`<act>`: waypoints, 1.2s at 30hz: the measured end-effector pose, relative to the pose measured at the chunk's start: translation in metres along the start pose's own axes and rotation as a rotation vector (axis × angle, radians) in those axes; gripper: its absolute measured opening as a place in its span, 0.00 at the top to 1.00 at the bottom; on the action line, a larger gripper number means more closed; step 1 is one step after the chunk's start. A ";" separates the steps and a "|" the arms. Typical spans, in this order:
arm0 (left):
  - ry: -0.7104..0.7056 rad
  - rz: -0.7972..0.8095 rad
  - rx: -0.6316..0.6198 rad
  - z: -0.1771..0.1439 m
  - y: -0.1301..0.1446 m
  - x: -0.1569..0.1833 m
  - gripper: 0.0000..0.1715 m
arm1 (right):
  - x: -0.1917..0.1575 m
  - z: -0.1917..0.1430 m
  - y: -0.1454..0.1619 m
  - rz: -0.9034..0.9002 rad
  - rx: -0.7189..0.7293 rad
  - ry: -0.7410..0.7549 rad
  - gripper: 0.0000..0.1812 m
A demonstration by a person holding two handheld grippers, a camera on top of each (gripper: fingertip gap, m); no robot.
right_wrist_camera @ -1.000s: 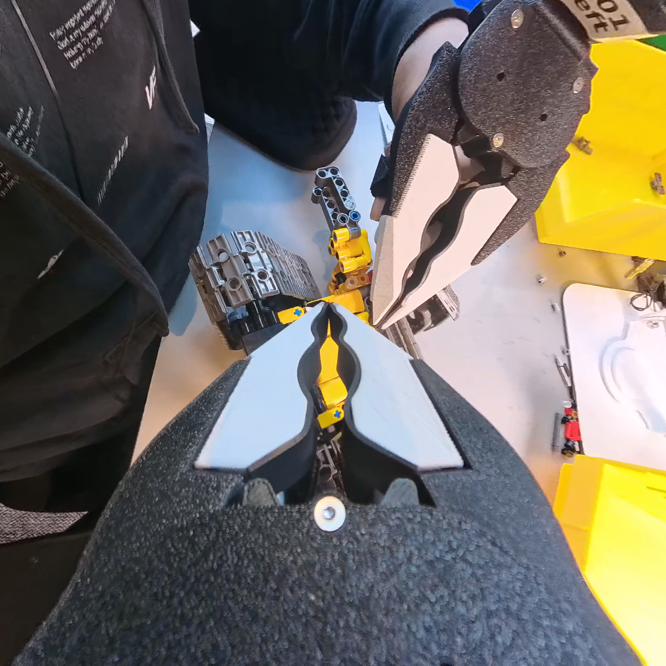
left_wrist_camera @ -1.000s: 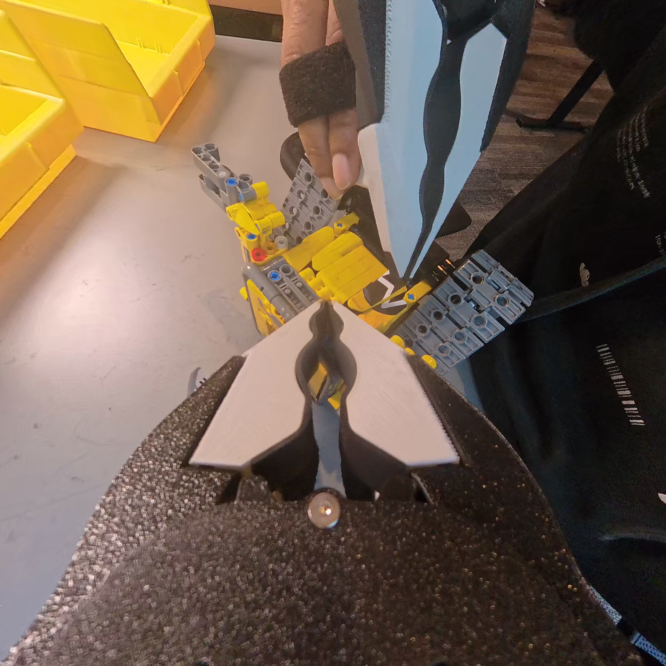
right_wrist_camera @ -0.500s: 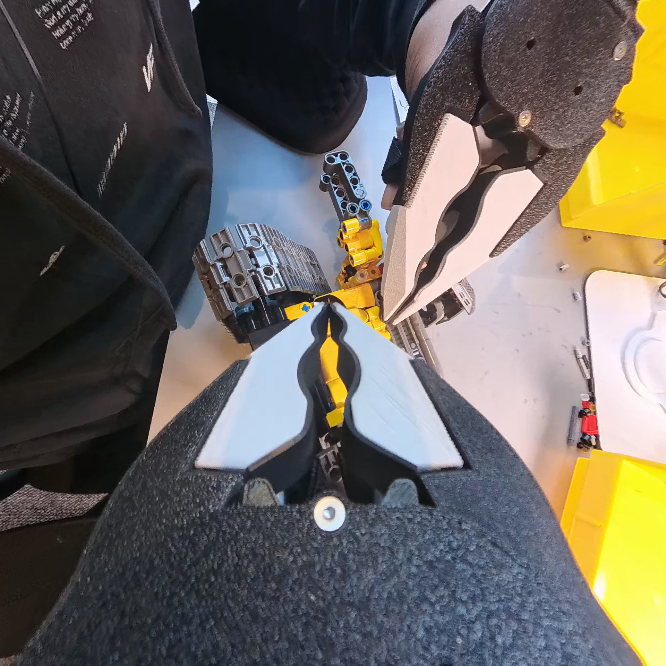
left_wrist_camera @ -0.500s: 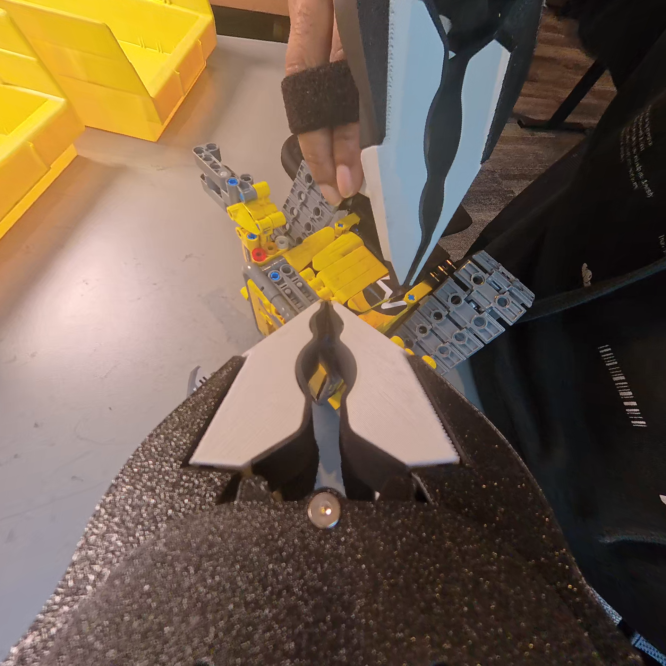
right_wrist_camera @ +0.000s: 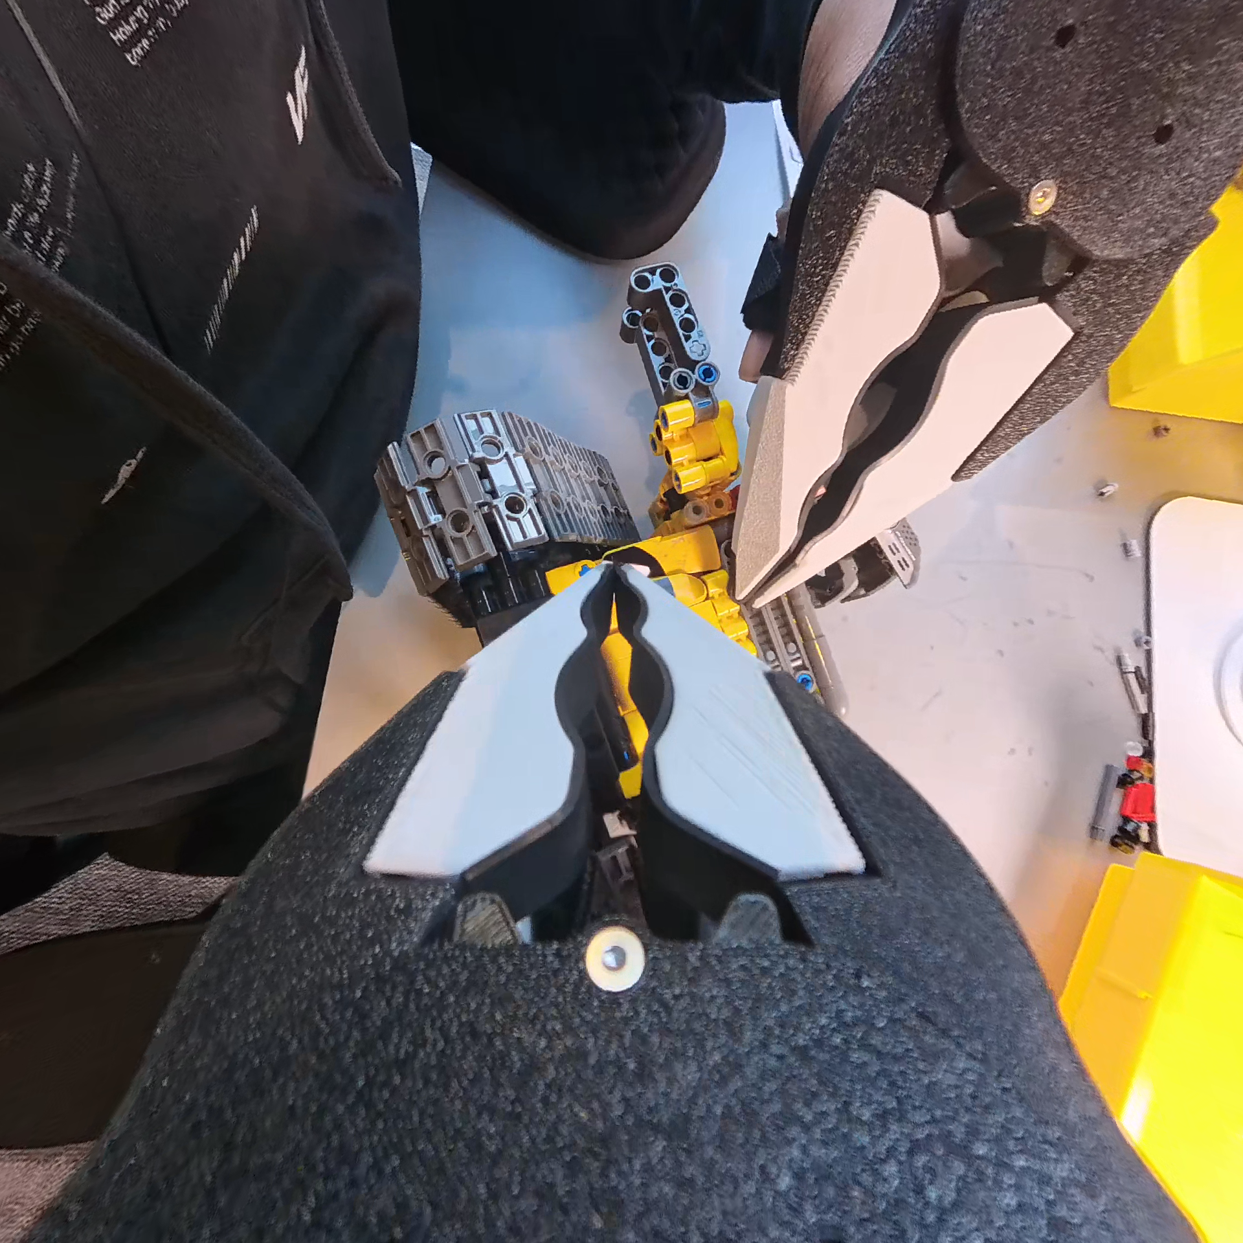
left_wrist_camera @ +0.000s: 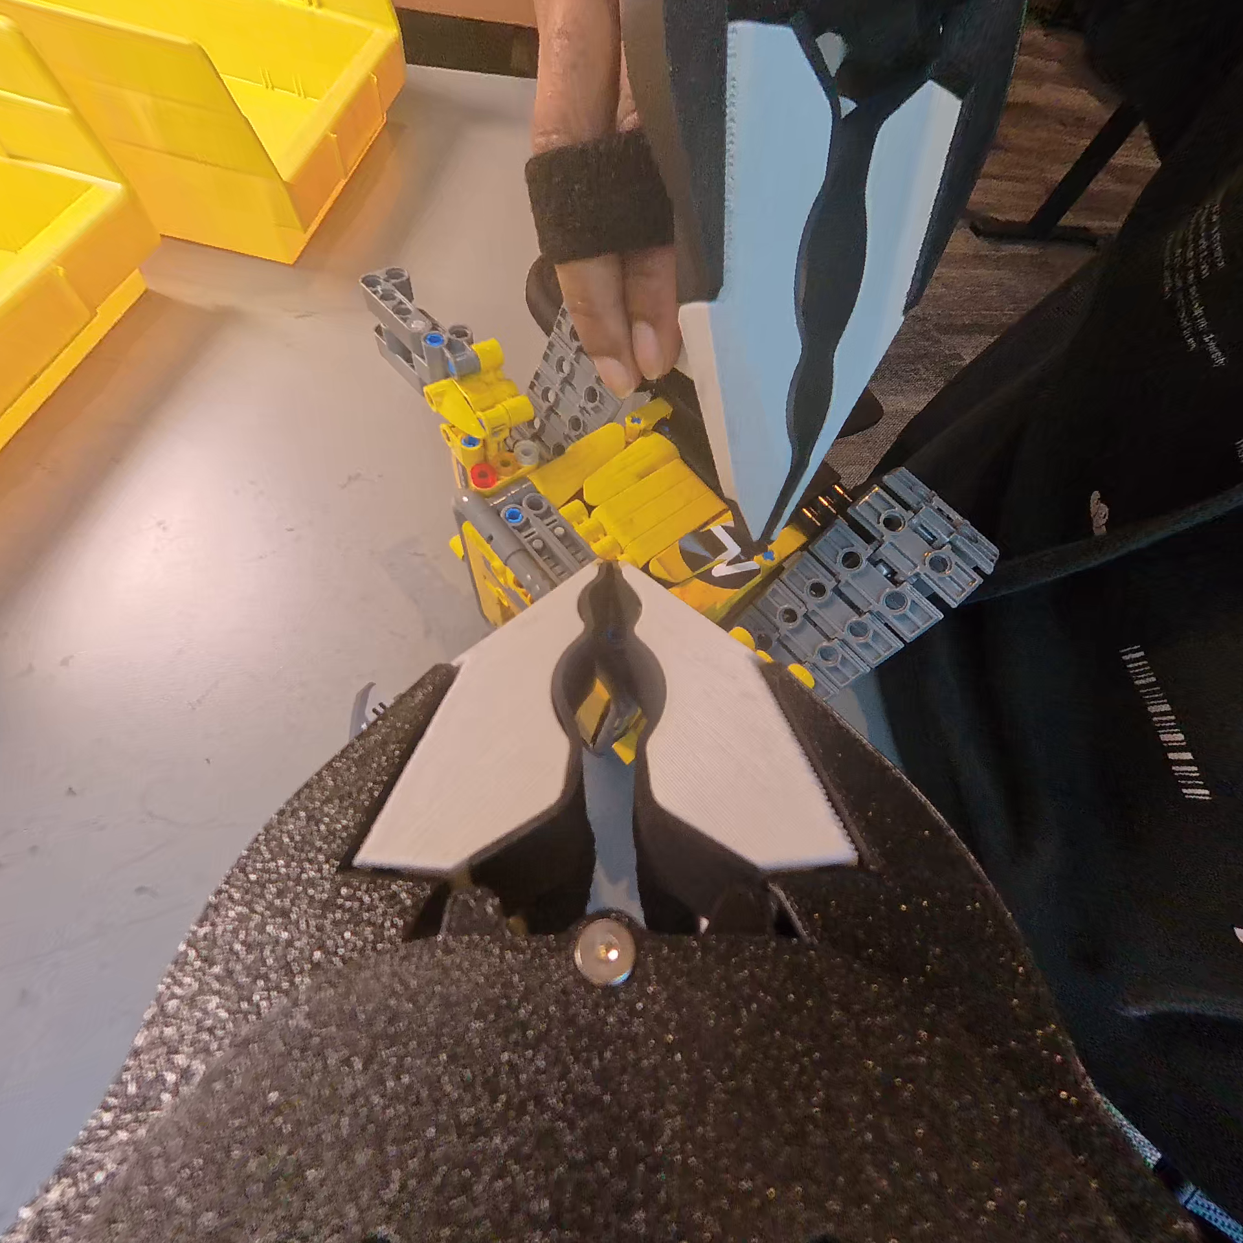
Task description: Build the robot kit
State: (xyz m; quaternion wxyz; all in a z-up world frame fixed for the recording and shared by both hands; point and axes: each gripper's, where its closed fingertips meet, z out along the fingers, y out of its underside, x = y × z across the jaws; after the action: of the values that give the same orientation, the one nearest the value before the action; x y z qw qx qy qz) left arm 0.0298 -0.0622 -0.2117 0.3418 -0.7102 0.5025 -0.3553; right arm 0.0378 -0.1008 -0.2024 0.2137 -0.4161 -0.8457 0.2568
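both grippers, left gripper (left_wrist_camera: 609, 572) and right gripper (right_wrist_camera: 615, 572), are staying pinched shut on the yellow-and-grey brick-built tracked vehicle model (left_wrist_camera: 625, 504) on the grey table (left_wrist_camera: 202, 605); right has been closing in, nothing released.

Bright even light, sharp centre (wide-angle bending at edges)

Yellow bins (left_wrist_camera: 202, 121) stand on the grey table (left_wrist_camera: 202, 605); small loose parts (right_wrist_camera: 1130, 800) lie beside a white tray (right_wrist_camera: 1197, 672).

left gripper (left_wrist_camera: 611, 572) | jaws closed | tips on yellow brick model (left_wrist_camera: 646, 498)
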 end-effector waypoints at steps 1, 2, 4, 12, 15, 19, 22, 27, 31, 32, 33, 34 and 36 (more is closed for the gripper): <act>0.000 0.000 0.000 0.000 0.000 0.000 1.00 | 0.000 0.000 0.000 0.005 0.001 -0.004 1.00; -0.001 0.000 0.000 0.000 0.000 0.000 1.00 | 0.000 0.001 0.000 0.006 -0.001 -0.004 1.00; -0.001 0.001 0.000 0.000 0.000 0.000 1.00 | 0.001 0.001 0.001 0.010 -0.005 -0.003 1.00; 0.007 0.009 -0.002 -0.001 -0.001 0.002 1.00 | 0.001 0.000 0.004 0.030 -0.027 -0.015 1.00; 0.023 0.000 0.022 -0.005 -0.005 0.003 1.00 | 0.001 0.000 0.004 0.033 -0.028 -0.019 1.00; 0.046 0.013 0.054 -0.007 -0.012 0.010 1.00 | 0.000 -0.001 0.003 0.044 -0.015 -0.024 1.00; 0.054 0.051 0.052 -0.003 -0.014 0.017 1.00 | 0.000 -0.001 0.002 0.047 -0.012 -0.026 1.00; 0.031 0.115 0.036 0.000 -0.014 0.022 1.00 | -0.001 -0.001 0.001 0.056 0.000 -0.030 1.00; 0.013 0.165 0.015 0.003 -0.014 0.024 1.00 | -0.002 -0.001 0.002 0.063 -0.001 -0.039 1.00; 0.010 0.177 0.008 0.004 -0.015 0.024 1.00 | -0.002 -0.001 0.001 0.064 0.000 -0.041 1.00; 0.010 0.190 0.002 0.004 -0.015 0.025 1.00 | -0.003 -0.001 0.001 0.064 0.000 -0.043 1.00; 0.013 0.202 -0.003 0.005 -0.017 0.025 1.00 | -0.003 -0.001 0.001 0.062 0.000 -0.045 1.00; 0.021 0.225 -0.022 0.006 -0.017 0.026 1.00 | -0.003 -0.001 0.001 0.058 -0.007 -0.046 1.00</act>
State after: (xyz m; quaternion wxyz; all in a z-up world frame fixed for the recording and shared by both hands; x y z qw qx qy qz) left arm 0.0493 -0.0822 -0.1957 0.3661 -0.6494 0.5865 -0.3166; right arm 0.0404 -0.1022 -0.2031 0.1854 -0.4353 -0.8387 0.2696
